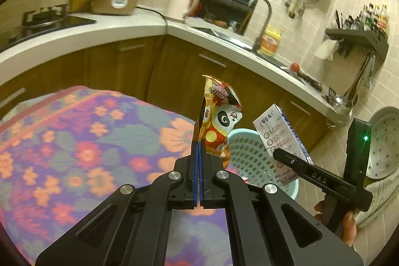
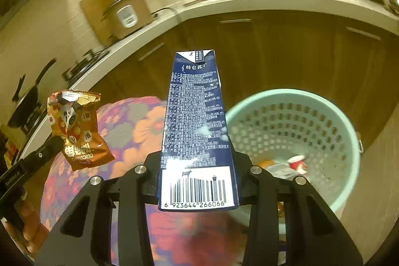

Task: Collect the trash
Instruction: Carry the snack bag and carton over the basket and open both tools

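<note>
Trash, two items, both held off the floral cloth [image 1: 74, 141]: snack wrapper [image 1: 219, 121] pinched in left gripper [image 1: 198, 153], fingers fully shut; milk carton [image 2: 197, 126] clamped by right gripper [image 2: 199, 181], fingers part-open. Advice: centre each above teal basket [image 2: 349, 131] before release.

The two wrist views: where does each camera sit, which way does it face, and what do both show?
Left wrist: on the left claw, facing the kitchen counter; claw shut on the snack wrapper; right claw and a hand visible.
Right wrist: on the right claw, facing the cabinets; holds the milk carton; left claw visible.
Shared: wrapper, carton, green basket, floral cloth.
</note>
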### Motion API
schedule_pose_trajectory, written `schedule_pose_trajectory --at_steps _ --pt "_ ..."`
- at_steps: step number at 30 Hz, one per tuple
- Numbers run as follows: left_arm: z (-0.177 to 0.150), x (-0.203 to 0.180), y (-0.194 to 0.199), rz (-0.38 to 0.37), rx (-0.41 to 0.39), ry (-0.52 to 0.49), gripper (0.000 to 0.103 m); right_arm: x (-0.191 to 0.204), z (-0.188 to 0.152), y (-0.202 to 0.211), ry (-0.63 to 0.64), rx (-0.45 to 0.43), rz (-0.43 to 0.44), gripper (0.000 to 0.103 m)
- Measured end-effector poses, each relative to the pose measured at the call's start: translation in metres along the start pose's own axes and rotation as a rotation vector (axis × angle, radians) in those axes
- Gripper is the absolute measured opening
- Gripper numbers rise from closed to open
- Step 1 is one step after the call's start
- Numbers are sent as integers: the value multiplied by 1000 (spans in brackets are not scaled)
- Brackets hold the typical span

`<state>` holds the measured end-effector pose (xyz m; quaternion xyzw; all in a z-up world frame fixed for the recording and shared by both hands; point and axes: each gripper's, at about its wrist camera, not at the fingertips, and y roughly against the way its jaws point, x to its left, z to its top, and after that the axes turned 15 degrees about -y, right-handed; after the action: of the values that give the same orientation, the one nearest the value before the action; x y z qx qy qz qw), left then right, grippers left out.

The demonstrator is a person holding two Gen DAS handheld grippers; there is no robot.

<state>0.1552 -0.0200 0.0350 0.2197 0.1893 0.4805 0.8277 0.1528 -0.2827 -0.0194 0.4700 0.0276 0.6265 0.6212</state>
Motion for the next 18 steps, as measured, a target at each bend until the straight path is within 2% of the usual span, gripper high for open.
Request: schedule_pose_trajectory --at_steps 10,18 --pt "19 -82 -78 -71 80 -70 0 -79 24 -13 -105 31 -94 36" --pt "9 -111 -128 -91 170 -99 0 -107 31 -27 -139 80 -124 37"
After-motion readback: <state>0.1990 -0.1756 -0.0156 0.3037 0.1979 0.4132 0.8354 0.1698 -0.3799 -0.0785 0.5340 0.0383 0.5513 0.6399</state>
